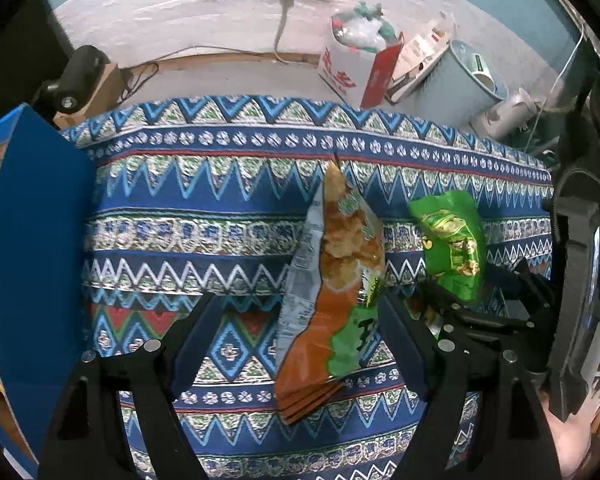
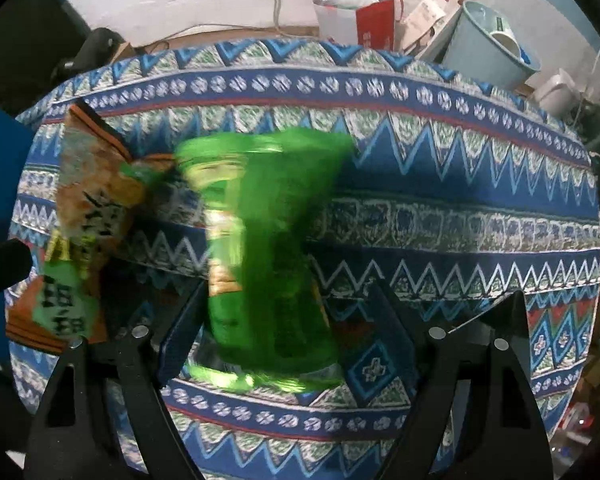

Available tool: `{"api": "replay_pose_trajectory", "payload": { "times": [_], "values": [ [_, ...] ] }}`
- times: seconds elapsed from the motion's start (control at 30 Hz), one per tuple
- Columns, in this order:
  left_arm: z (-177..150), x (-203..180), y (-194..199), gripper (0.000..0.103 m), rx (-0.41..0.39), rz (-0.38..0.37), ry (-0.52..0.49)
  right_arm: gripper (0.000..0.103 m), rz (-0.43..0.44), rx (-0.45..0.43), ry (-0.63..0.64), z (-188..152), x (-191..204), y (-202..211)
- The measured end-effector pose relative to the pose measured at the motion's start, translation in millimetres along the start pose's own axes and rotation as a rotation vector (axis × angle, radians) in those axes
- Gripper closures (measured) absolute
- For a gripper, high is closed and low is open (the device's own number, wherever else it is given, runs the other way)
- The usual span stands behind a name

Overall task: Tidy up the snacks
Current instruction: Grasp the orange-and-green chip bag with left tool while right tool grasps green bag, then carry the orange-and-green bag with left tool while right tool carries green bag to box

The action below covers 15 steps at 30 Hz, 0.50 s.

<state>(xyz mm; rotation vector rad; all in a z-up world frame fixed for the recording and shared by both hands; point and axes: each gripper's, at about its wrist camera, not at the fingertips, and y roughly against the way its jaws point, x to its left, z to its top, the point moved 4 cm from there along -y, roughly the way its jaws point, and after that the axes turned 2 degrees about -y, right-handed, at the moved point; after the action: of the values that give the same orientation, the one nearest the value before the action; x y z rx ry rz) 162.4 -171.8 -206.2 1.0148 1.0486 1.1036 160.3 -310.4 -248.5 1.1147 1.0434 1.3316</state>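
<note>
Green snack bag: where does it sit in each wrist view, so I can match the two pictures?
Left wrist: green snack bag at right of centre, just right of the orange snack bag.
Right wrist: the green bag, blurred, fills the centre between the right gripper's fingers; orange bag at left.
Shared landmark: red-and-white bag beyond the table.

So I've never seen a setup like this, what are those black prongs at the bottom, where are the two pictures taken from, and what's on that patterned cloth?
The black prongs are two-finger grippers that a person holds, one in each hand. Each picture comes from a camera on one gripper, looking forward along its fingers.

In the left wrist view, the left gripper stands open around an orange snack bag on the patterned tablecloth. A blue box stands at the left.

In the right wrist view, the right gripper straddles a blurred green snack bag; whether it grips is unclear.
</note>
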Motion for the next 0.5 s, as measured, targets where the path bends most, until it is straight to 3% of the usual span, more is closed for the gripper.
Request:
{"api": "replay_pose_trajectory", "payload": {
  "times": [0.27,0.5],
  "values": [
    [-2.3,-18.8,-16.0,0.016,0.015,0.004,-0.040,0.053,0.006,-0.019,0.039,-2.8,-6.0,8.8],
    [-7.3,-26.5,-40.3,0.016,0.041,0.057,-0.108,0.055,0.023,-0.061,0.036,3.1,-8.9,32.6]
  ]
}}
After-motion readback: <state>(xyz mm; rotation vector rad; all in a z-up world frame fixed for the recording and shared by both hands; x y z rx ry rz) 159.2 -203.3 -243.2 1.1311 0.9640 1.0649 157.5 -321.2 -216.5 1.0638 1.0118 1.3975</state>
